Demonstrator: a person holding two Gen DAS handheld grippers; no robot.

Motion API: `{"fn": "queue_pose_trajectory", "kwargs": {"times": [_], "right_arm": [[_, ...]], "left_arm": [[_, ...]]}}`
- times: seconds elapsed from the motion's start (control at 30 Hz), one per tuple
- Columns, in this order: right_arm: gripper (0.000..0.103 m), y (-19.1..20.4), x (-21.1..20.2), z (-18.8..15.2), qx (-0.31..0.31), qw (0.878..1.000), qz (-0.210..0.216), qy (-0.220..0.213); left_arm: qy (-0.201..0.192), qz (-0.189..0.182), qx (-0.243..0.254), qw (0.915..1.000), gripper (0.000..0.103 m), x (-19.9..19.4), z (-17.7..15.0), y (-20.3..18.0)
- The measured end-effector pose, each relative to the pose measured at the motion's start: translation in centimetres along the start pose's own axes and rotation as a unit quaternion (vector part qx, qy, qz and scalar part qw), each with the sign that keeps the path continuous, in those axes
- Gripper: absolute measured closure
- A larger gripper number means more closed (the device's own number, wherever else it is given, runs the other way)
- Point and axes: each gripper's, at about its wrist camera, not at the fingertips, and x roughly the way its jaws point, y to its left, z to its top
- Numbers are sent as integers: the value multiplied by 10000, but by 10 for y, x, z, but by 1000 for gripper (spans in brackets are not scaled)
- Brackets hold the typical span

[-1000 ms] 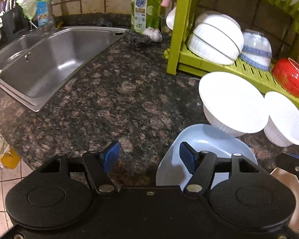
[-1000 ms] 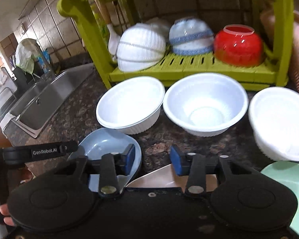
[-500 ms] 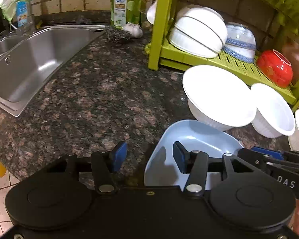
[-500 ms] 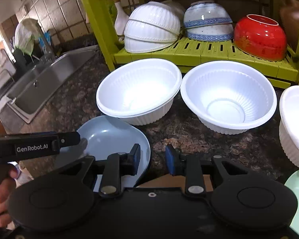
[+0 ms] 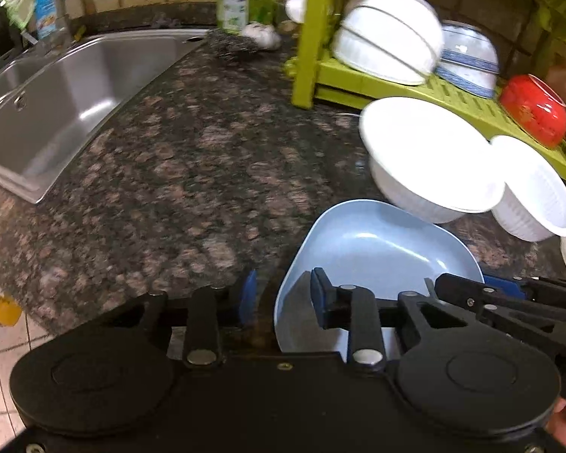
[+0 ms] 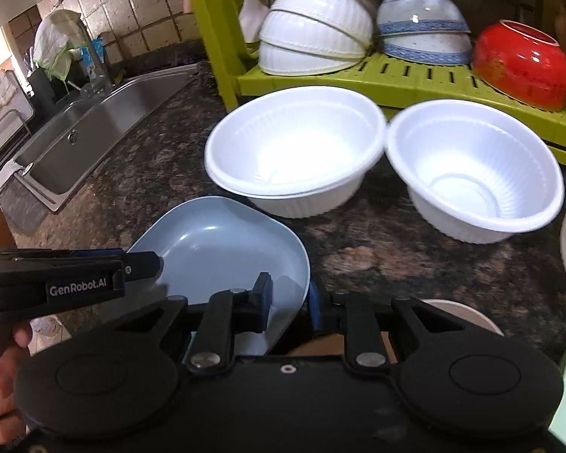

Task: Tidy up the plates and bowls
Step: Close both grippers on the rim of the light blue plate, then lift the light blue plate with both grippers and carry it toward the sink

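Your right gripper [image 6: 288,302] has narrow fingers straddling the blue plate's [image 6: 222,249] rim at 4 o'clock. Plate lies flat on the counter [image 5: 192,158], long axis toward 11. Your left gripper [image 5: 281,294] fingers, half open, straddle its opposite rim.

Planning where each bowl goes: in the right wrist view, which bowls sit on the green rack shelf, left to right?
Stacked white ribbed bowls → blue-banded bowls → red bowl, all upside down or tipped on the green rack shelf.

Counter [image 5: 192,158] open left; white bowls [image 6: 294,154] block ahead
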Motion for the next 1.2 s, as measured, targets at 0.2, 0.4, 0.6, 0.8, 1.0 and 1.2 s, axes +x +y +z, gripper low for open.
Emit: {"fn": "queue_pose_trajectory", "kwargs": {"times": [0.2, 0.4, 0.6, 0.8, 1.0, 1.2], "right_arm": [[80, 25, 15, 8, -85, 9998, 170, 5], [80, 50, 27, 18, -151, 9993, 336, -96], [80, 64, 36, 25, -214, 9990, 277, -287], [80, 61, 31, 24, -268, 9985, 171, -439], [80, 55, 20, 18, -216, 9985, 172, -482], [79, 51, 10, 13, -178, 9989, 275, -344]], "left_arm": [[91, 171, -429, 9989, 63, 2, 2, 24], [8, 232, -607, 9979, 63, 1, 4, 41], [-135, 310, -682, 9971, 64, 3, 6, 51], [-169, 220, -764, 9967, 64, 5, 9, 57], [-138, 177, -814, 9964, 64, 7, 12, 56], [-169, 145, -865, 9960, 64, -5, 6, 60]]}}
